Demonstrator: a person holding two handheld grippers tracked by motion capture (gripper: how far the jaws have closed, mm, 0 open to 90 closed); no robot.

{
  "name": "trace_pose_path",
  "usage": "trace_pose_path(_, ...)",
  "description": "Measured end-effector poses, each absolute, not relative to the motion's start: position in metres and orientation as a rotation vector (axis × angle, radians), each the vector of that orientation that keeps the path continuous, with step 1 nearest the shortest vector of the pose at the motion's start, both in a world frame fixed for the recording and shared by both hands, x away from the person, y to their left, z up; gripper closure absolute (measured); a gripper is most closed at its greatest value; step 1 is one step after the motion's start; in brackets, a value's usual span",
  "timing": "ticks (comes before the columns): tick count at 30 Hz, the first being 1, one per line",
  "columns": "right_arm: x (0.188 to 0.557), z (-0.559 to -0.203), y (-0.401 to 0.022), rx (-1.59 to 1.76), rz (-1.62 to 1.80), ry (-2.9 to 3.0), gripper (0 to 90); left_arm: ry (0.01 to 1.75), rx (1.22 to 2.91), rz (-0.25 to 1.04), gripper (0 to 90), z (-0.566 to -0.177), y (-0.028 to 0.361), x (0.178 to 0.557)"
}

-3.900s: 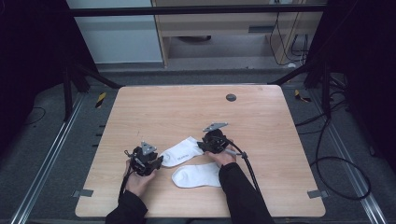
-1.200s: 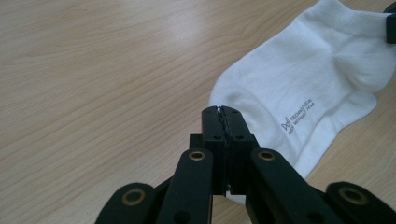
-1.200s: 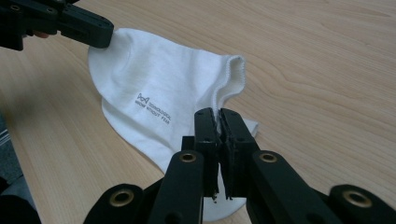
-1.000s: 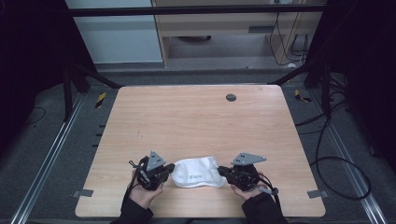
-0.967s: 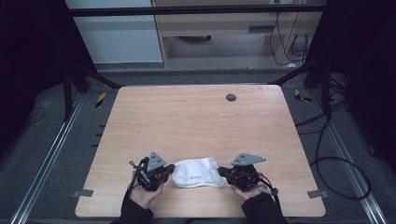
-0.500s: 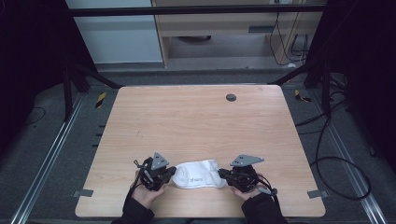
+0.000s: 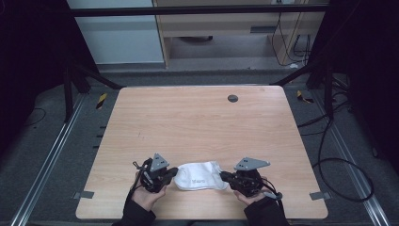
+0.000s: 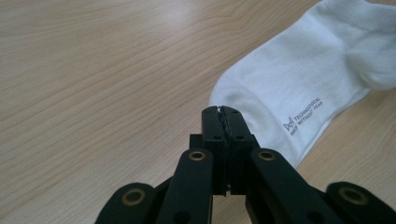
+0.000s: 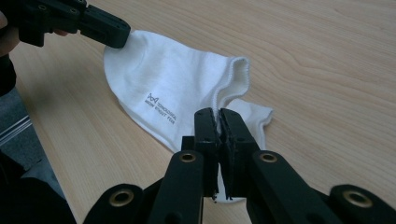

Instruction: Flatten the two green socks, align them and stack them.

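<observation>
Socks (image 7: 200, 175): white, stacked (small grey print), near the tabletop's (image 7: 197, 122) front edge.
Left gripper (image 7: 173, 173): clamped on the toe end.
Right gripper (image 7: 225, 177): closed, seemingly pinching the cuff end.

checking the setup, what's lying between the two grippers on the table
A white sock lies flat between the left gripper and the right gripper, one at each end, seen in the high view.
</observation>
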State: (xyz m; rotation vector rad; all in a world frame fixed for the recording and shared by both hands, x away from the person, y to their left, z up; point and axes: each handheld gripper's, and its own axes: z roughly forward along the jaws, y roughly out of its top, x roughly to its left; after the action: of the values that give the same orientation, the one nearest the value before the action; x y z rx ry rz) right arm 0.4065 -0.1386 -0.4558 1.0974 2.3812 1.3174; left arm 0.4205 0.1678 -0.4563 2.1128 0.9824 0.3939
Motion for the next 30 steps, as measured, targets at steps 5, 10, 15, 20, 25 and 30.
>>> trace_pose_path(5, 0.407, -0.462, -0.142, 1.138, 1.297, 2.391, 86.3, 0.980, 2.137, 0.391, 89.0, -0.461, 0.165, 0.419)
trace_pose_path(10, 0.412, -0.470, -0.142, 1.157, 1.259, 2.406, 86.2, 0.983, 2.150, 0.395, 89.0, -0.464, 0.163, 0.420)
trace_pose_path(15, 0.414, -0.474, -0.143, 1.172, 1.238, 2.398, 86.0, 0.990, 2.155, 0.399, 88.9, -0.467, 0.162, 0.423)
trace_pose_path(20, 0.418, -0.479, -0.144, 1.177, 1.212, 2.392, 85.5, 1.009, 2.161, 0.403, 88.9, -0.472, 0.160, 0.428)
trace_pose_path(25, 0.423, -0.482, -0.144, 1.160, 1.192, 2.383, 85.6, 1.013, 2.162, 0.413, 88.8, -0.474, 0.159, 0.430)
trace_pose_path(30, 0.427, -0.485, -0.141, 1.144, 1.160, 2.378, 85.0, 1.022, 2.177, 0.417, 88.7, -0.479, 0.160, 0.433)
